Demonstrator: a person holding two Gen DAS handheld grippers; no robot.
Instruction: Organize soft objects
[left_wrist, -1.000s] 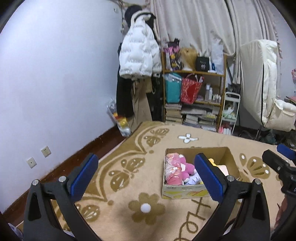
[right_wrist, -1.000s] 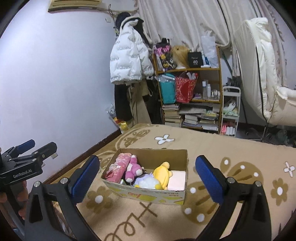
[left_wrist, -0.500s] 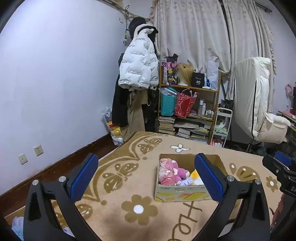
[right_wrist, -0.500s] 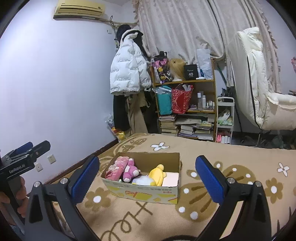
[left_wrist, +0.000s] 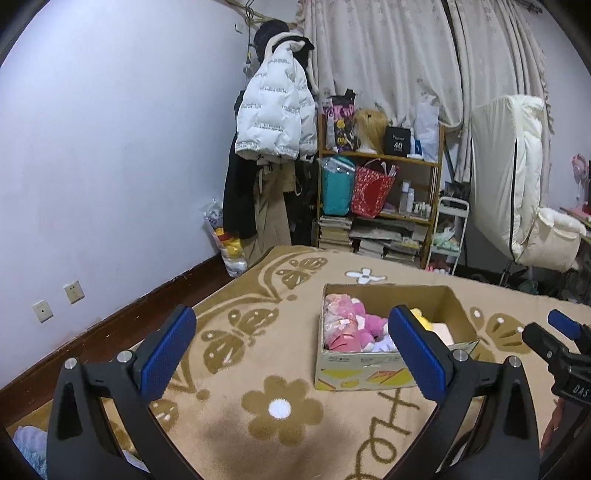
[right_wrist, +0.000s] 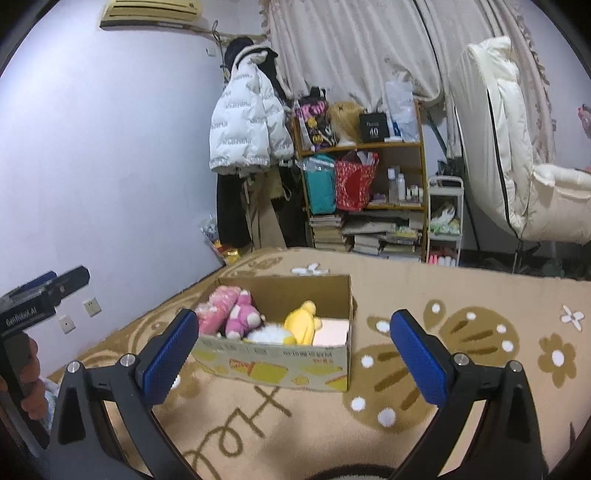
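Both cameras have tipped back down since half a second ago, so the cardboard box (right_wrist: 280, 334) sits larger and lower than it did, while the room behind has slid upward. Neither claw has changed its spread. The left gripper (left_wrist: 291, 358) stands wide open with nothing between its blue pads (left_wrist: 166, 354), hanging over the patterned beige rug (left_wrist: 258, 435). The right gripper (right_wrist: 291, 360) is equally wide and empty, its pads framing the near wall of the box.

From the right wrist view the box is seen almost end-on, and its contents read clearly: two pink plush toys (right_wrist: 231, 314) at the left, a white plush (right_wrist: 267, 334) in the middle, a yellow plush (right_wrist: 303, 321) beside it, and a pale pink flat item (right_wrist: 332, 330) against the right wall. The left wrist view looks in from the other side, where its own right finger hides much of the yellow toy and the pale item, leaving mostly the pink plush toys (left_wrist: 347, 326) on show.

Only the left view catches a pale blue soft thing (left_wrist: 31, 446) at the rug's near left corner. Only the right view shows the air conditioner (right_wrist: 151, 13) high on the wall. Each view catches the other gripper at its edge. Beyond the rug stand a shelf (right_wrist: 364, 177) and a hanging white jacket (right_wrist: 247, 125).
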